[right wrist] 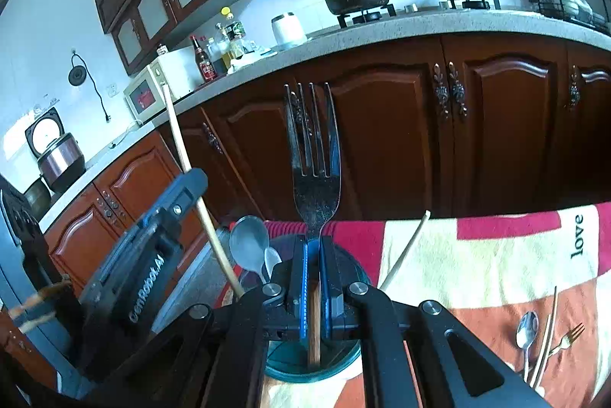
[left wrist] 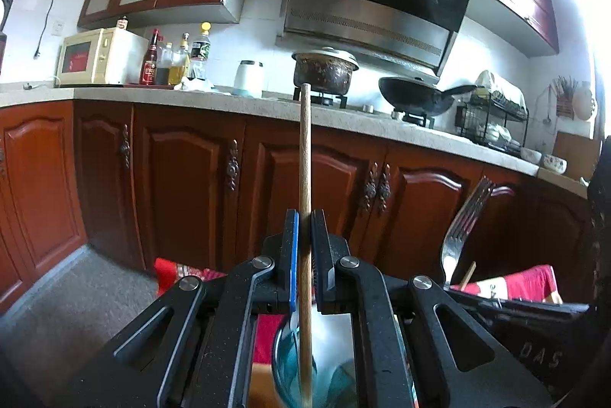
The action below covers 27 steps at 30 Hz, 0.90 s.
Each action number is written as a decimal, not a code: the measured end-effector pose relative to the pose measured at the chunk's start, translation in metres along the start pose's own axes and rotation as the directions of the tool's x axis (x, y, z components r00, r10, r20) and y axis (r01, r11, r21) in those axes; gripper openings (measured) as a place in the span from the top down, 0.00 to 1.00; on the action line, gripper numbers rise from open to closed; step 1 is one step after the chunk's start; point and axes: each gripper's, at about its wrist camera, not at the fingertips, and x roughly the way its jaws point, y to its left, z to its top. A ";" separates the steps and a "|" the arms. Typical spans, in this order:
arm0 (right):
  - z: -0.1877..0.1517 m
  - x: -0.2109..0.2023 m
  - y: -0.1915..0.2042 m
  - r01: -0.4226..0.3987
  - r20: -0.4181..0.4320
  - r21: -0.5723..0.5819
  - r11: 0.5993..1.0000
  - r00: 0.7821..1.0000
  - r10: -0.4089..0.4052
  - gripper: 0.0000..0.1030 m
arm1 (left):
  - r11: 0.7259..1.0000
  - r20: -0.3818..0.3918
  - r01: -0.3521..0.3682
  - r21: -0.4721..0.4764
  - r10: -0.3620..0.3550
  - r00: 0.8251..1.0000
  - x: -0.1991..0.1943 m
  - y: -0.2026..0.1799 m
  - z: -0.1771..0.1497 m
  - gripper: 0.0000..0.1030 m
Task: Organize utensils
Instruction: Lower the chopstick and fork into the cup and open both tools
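Note:
My left gripper (left wrist: 304,217) is shut on a wooden chopstick (left wrist: 305,156) held upright over a blue-green glass cup (left wrist: 294,366). The same gripper (right wrist: 191,179) and chopstick (right wrist: 179,141) show at the left of the right wrist view. My right gripper (right wrist: 313,242) is shut on a large metal fork (right wrist: 315,148), tines up, its wooden handle reaching down into the cup (right wrist: 317,366). Two spoons (right wrist: 248,244) stand in the cup. The fork also shows in the left wrist view (left wrist: 464,224).
A red, white and orange cloth (right wrist: 477,255) covers the table. On it lie a chopstick (right wrist: 406,247), and at the right a small spoon (right wrist: 527,331), a chopstick (right wrist: 546,335) and a small fork (right wrist: 569,335). Brown kitchen cabinets (left wrist: 183,171) stand beyond.

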 end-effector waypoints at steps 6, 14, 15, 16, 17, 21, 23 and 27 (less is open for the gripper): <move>-0.007 0.005 0.000 0.008 -0.033 -0.008 1.000 0.999 -0.009 0.95 | 1.000 -0.045 0.006 0.028 -0.005 0.999 -0.008 -0.002 -0.015 0.95; -0.013 0.014 -0.002 0.012 -0.067 -0.002 1.000 0.998 -0.012 0.95 | 0.999 -0.086 0.017 0.032 -0.014 0.996 -0.017 -0.001 -0.022 0.94; -0.014 0.014 -0.003 0.013 -0.074 -0.001 1.000 0.997 -0.013 0.95 | 0.999 -0.091 0.020 0.029 -0.017 0.996 -0.018 -0.001 -0.022 0.94; -0.014 0.015 -0.004 0.017 -0.078 0.001 1.000 0.997 -0.016 0.95 | 0.999 -0.095 0.022 0.026 -0.019 0.995 -0.019 0.000 -0.021 0.94; -0.015 0.015 -0.005 0.017 -0.080 0.006 1.000 0.997 -0.016 0.95 | 1.000 -0.098 0.023 0.020 -0.021 0.995 -0.020 0.002 -0.021 0.94; -0.016 0.019 -0.006 0.013 -0.102 0.007 1.000 0.995 -0.012 0.95 | 1.000 -0.109 0.016 0.020 -0.013 0.994 -0.021 0.005 -0.021 0.94; -0.018 0.023 -0.007 0.015 -0.119 0.009 1.000 0.993 -0.014 0.95 | 1.000 -0.145 0.025 0.007 -0.024 0.989 -0.017 0.005 -0.022 0.94; -0.020 0.028 -0.009 0.011 -0.151 0.027 1.000 0.988 -0.007 0.95 | 1.000 -0.160 0.008 0.002 -0.008 0.987 -0.017 0.008 -0.022 0.92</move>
